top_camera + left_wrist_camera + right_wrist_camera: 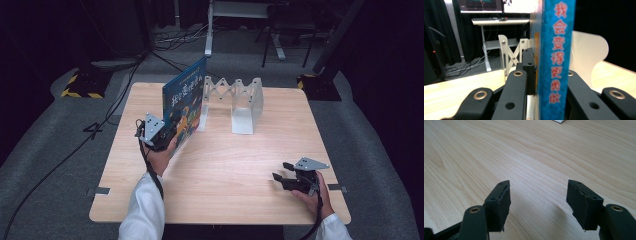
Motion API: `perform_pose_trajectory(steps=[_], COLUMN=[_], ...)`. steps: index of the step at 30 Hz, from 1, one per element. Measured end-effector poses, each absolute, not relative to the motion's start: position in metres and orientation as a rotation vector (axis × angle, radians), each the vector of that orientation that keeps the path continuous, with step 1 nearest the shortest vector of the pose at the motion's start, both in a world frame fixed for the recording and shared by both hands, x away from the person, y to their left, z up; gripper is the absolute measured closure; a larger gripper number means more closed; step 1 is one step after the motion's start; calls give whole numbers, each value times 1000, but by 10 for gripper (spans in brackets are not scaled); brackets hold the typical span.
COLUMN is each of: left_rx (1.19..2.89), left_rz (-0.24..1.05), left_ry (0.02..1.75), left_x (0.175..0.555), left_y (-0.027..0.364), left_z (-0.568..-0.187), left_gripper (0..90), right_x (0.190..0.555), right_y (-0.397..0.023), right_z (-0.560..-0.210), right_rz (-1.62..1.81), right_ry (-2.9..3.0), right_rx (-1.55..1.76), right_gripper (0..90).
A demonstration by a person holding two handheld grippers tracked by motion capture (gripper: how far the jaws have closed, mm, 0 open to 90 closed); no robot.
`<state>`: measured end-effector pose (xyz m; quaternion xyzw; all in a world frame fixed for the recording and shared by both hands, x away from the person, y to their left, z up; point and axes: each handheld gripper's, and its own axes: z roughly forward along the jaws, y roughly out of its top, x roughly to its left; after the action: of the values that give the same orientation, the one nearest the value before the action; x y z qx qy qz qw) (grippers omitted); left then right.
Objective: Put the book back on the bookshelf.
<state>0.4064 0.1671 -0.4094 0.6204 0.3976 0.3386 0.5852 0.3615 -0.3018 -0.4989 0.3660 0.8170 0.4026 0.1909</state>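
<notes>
Right gripper [280,176] idle near table's front edge, jaws spread, nothing between.
Left gripper [172,129] pinching thin blue picture book [186,97], held upright on pale wooden table [235,165] just beside white expandable metal book rack [235,102].
Step, likely: slotting book into rack. Next: slide between dividers, keep vertical, release.
Rack's near end hidden behind book.

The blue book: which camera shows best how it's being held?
The left gripper view: the left tool's jaws clamp both sides of the blue book, spine facing the camera. The high view shows its cover upright by the white rack. The right gripper view looks at bare table.
</notes>
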Motion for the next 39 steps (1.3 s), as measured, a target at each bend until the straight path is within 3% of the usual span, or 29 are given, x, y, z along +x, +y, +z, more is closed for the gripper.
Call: perform_pose_trajectory(steps=[20,33,39], left_rx=[1461,1442,1494], left_rz=[767,841,889], left_ry=[1006,1056,1092], left_x=[424,447,454], left_y=[149,134,137], left_z=[-429,-429,-430], left_gripper=[818,801,752], right_x=[361,361,362], right_y=[-299,-296,-295], right_z=[-500,-501,-501], right_rz=[1098,1076,1069], right_ry=[2316,2328,2332], right_rx=[1009,993,984], right_gripper=[340,339,338])
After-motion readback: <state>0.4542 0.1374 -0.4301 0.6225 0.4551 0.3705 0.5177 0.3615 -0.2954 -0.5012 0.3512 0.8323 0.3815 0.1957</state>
